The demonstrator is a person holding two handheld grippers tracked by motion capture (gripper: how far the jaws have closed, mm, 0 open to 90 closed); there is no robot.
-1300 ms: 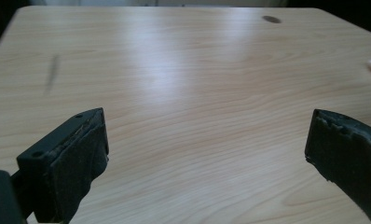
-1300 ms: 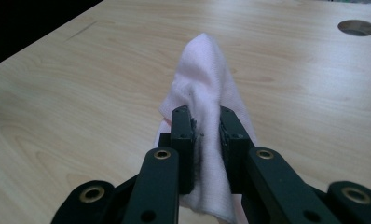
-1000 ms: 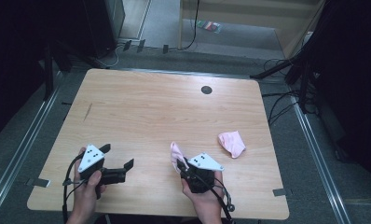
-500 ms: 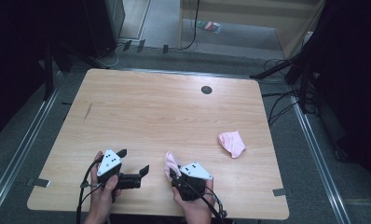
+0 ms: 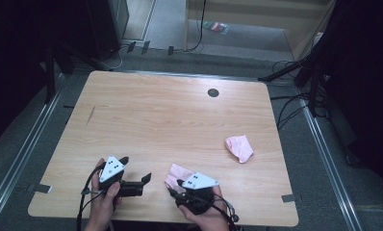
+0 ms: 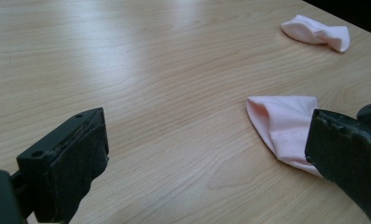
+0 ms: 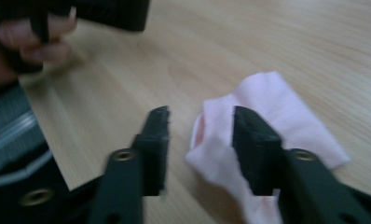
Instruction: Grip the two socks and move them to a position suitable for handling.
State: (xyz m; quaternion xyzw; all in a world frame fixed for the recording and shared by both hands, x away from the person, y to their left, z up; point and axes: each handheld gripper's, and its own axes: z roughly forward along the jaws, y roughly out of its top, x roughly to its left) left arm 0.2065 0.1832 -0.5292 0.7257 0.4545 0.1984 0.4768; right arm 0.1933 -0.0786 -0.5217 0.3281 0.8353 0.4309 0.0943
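I judge I am lining up a pinch on the near sock (image 5: 177, 174) by the surface's (image 5: 170, 120) front edge, right hand-held gripper (image 7: 200, 126) apart astride its edge, left hand-held gripper (image 5: 132, 171) apart, both drawn closer together than before; next, close the right.

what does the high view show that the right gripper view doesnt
High view alone: the whole table, a second pink sock lying apart toward its right side, the dark round hole near the far edge, and the floor with cables around it.

Right gripper view alone: a close look between the right gripper jaws, open, with the near sock's open cuff in the gap.

Both: the near pink sock, the wooden tabletop, and the left hand holding its gripper.
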